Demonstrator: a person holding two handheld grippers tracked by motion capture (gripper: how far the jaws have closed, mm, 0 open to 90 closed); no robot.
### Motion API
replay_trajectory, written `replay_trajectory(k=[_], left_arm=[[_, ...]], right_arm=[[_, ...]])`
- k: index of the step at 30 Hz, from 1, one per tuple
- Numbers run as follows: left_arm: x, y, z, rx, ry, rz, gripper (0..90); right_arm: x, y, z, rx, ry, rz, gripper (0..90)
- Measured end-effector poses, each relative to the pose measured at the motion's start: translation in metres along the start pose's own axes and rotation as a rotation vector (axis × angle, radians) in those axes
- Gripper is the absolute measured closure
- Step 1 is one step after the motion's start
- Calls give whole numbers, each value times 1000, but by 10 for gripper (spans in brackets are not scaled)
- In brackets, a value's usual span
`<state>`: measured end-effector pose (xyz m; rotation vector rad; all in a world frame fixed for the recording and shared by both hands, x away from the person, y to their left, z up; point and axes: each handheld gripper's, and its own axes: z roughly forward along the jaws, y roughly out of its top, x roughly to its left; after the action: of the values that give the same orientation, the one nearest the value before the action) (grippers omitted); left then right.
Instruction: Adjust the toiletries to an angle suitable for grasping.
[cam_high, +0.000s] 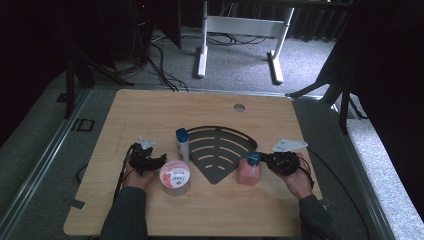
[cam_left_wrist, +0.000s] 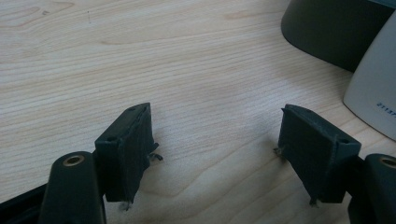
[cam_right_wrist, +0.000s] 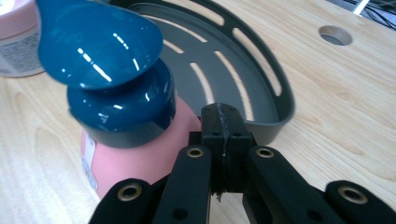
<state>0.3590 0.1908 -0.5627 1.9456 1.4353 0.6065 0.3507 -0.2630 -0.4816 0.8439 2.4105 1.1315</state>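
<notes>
1. Left gripper (cam_high: 159, 161): you held it low over the wooden table (cam_high: 150, 115), just left of the pink-lidded tub (cam_high: 175, 178). In the left gripper view its jaws stood spread wide with bare wood between them and nothing held.
2. Right gripper (cam_high: 261, 159): you held it at the pink bottle (cam_high: 248, 172), by its blue pump cap (cam_high: 253, 158). In the right gripper view its fingers (cam_right_wrist: 224, 140) were pressed flat together, pinching nothing, just beside the bottle's shoulder; contact could not be told.
3. Pink bottle: it stood upright on the table, just right of the dark slotted corner tray (cam_high: 220, 150).
4. White bottle with a blue cap (cam_high: 183, 144): it stood upright at the tray's left edge, just behind the tub.
</notes>
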Motion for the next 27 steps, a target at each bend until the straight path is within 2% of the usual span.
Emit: replay_trajectory(k=[8, 9, 11, 17, 19, 20, 21, 22, 23, 25, 27], left_arm=[[0, 0, 0, 2, -5, 4, 266], [0, 0, 0, 5, -20, 19, 248], [-1, 0, 0, 7, -25, 25, 206], [-1, 0, 0, 9, -27, 28, 215], [-1, -2, -3, -10, -49, 46, 310], [-1, -2, -3, -10, -49, 46, 389], [-3, -3, -6, -21, -37, 89, 451], [-5, -3, -8, -20, -20, 114, 502], [-7, -3, -9, -18, -17, 137, 591], [-8, -4, -12, -27, -73, 155, 681], [-9, -3, -14, -46, -110, 177, 734]], right_arm=[[17, 1, 0, 2, 39, -32, 900], [19, 1, 0, 1, 44, -35, 900], [22, 1, 0, 1, 48, -41, 900], [33, 2, 0, -2, 75, -61, 900], [36, 2, 0, -3, 81, -62, 900], [36, 2, 0, -3, 81, -62, 900], [38, 1, -1, -8, 90, -60, 900], [39, 1, -1, -9, 91, -59, 900], [39, 0, -1, -9, 94, -59, 900], [40, 0, -1, -10, 101, -59, 900], [41, 0, 0, -8, 104, -60, 900]])
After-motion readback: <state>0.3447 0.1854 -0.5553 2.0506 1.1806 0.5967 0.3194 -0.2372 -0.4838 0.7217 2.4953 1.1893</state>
